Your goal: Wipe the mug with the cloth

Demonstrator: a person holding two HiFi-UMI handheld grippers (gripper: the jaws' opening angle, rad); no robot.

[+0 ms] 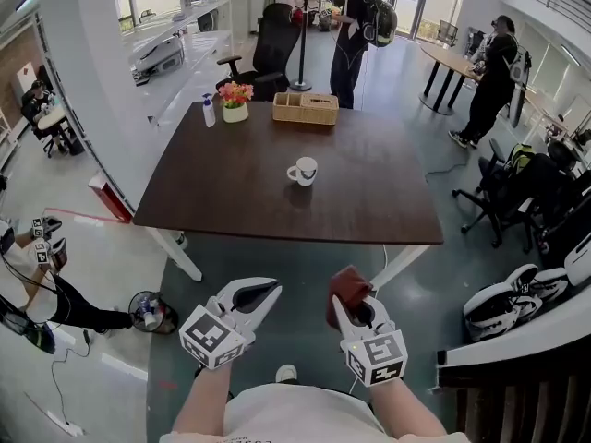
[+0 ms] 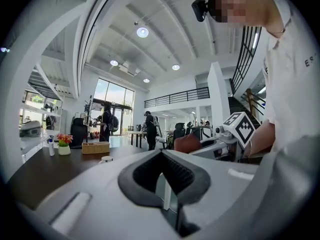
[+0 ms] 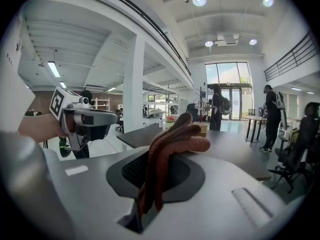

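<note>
A white mug (image 1: 302, 171) stands upright near the middle of the dark brown table (image 1: 231, 192); it shows small and far off as the mug (image 2: 105, 159) in the left gripper view. Both grippers hang short of the table's near edge, well away from the mug. My right gripper (image 1: 356, 303) is shut on a reddish-brown cloth (image 1: 349, 287), which bunches out above the jaws as the cloth (image 3: 172, 144) in the right gripper view. My left gripper (image 1: 273, 288) is shut with nothing in it, its pads meeting in the left gripper (image 2: 162, 166) view.
At the table's far edge stand a woven basket (image 1: 305, 108), a pot of flowers (image 1: 235, 101) and a small bottle (image 1: 209, 111). A black office chair (image 1: 268, 53) is behind it. People stand beyond, near a round table (image 1: 457, 63). More chairs (image 1: 517, 192) are on the right.
</note>
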